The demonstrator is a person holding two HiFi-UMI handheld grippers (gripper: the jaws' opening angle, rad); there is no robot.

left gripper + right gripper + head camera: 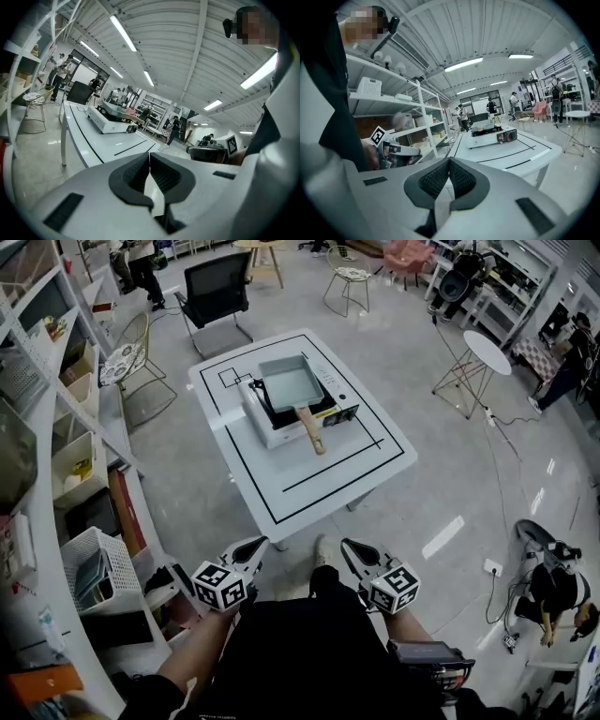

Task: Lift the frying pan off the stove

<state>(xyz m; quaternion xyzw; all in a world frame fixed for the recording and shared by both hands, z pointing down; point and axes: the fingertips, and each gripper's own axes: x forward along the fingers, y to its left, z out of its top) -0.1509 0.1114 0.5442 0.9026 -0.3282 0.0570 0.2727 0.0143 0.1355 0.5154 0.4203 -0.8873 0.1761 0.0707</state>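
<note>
Both grippers sit low, close to our body and well apart from the table. L gripper: jaws fully together, pads meeting tip to tip, nothing btwn them. R gripper: same, jaws pressed together and holding nothing.

The frying pan sits on the stove, which stands mid-table at approx 12 o'clock from us in the head view. From the L jaws the pan lies at approx 1 o'clock, from the R jaws at approx 11 o'clock. It's well apart from both, so we've no contact yet.

Pan's long axis runs from the rectangular body at 11 o'clock to the wooden handle at 5 o'clock. The handle end sticks out past the stove's front edge toward us, angled a bit to our R. We judge the R gripper slightly nearer that handle end, so it's prob. the one for the grab. Either way the jaws must open first, then come in across the handle, not along it.

Containers: the pan looks empty, w/ a bare pale inside. A white basket on the shelving at 9 o'clock of the L gripper holds some flat items; we can't tell what they are.
</note>
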